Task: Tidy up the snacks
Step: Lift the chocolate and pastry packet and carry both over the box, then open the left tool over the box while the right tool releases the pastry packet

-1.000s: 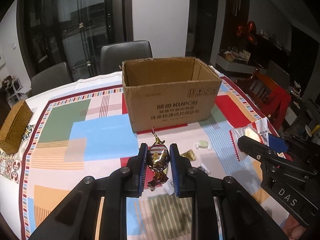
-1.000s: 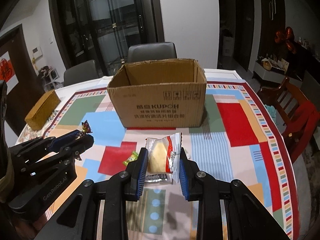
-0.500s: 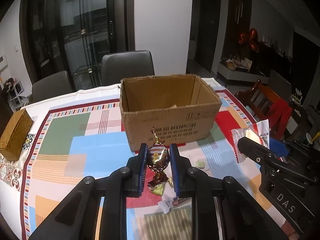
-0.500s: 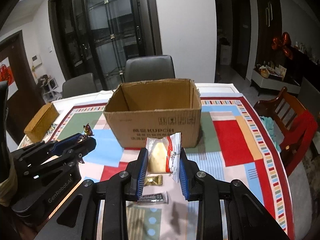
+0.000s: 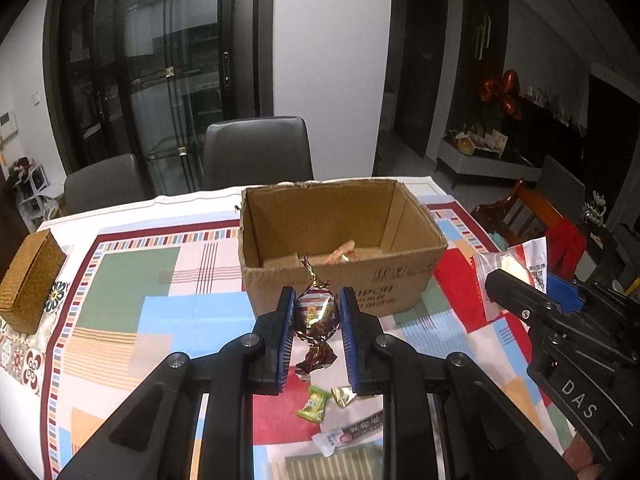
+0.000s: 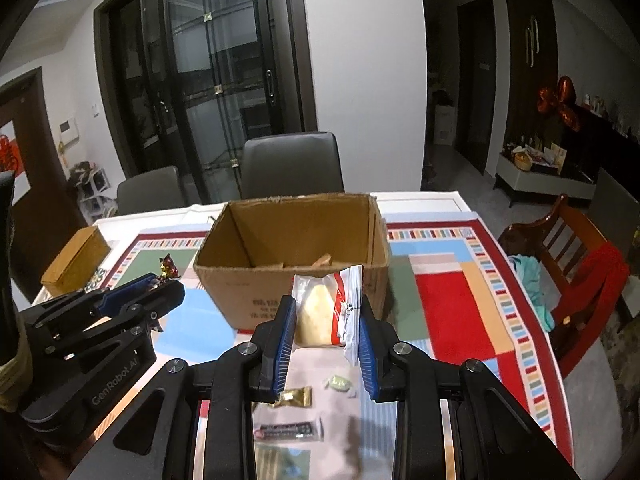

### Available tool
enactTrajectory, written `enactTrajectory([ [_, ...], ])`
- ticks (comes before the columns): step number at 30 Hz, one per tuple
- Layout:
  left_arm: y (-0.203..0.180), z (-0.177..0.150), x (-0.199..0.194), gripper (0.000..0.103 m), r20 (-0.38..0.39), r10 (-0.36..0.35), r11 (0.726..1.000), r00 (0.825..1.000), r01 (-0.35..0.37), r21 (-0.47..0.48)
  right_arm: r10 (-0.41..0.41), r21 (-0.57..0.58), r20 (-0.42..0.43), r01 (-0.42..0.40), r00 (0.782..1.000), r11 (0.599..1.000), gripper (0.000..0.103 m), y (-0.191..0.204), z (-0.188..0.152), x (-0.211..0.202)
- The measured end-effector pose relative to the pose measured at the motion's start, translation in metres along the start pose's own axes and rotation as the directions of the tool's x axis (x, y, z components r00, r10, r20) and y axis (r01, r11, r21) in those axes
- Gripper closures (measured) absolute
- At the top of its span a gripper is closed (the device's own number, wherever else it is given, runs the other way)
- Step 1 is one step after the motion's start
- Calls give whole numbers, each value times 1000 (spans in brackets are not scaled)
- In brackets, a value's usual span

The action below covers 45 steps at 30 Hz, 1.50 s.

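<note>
Two handheld grippers are raised side by side above a table covered in a bright patchwork tablecloth, both angled downward toward an open cardboard box.

The left gripper is clenched on a foil-wrapped candy, dark red with gold. The wrapper's twisted top sticks up above the blue pads and its lower twist hangs below them. The box stands just ahead of these jaws, with pale packets lying on its floor.

The right gripper is clamped on a clear packet with a pale yellow cake inside, held upright, its white and red edge against the right pad. The box is straight ahead of these jaws too, slightly left of centre.

Seen from the right camera, the left gripper sits off to the left at about the same height, the candy's twist poking up from its tips.

On the cloth below and behind the jaws lie loose sweets: a green candy, a gold-wrapped one and a dark bar. A woven basket box sits far left.
</note>
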<state>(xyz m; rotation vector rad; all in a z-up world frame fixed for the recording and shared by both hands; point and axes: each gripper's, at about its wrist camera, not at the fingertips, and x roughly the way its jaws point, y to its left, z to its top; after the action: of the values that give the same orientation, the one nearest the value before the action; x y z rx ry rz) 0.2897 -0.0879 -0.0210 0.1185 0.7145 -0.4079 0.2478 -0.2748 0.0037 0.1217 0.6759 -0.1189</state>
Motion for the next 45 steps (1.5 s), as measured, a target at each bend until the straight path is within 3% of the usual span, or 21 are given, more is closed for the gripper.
enactTrajectory([
  [16, 9, 28, 25, 81, 5, 25, 1000, 1000, -24, -10, -16, -41, 44, 18, 999, 999, 72, 8, 40, 20],
  [45, 19, 64, 78, 80, 35, 55, 998, 998, -54, -28, 1, -62, 18, 0, 1000, 998, 72, 8, 82, 85],
])
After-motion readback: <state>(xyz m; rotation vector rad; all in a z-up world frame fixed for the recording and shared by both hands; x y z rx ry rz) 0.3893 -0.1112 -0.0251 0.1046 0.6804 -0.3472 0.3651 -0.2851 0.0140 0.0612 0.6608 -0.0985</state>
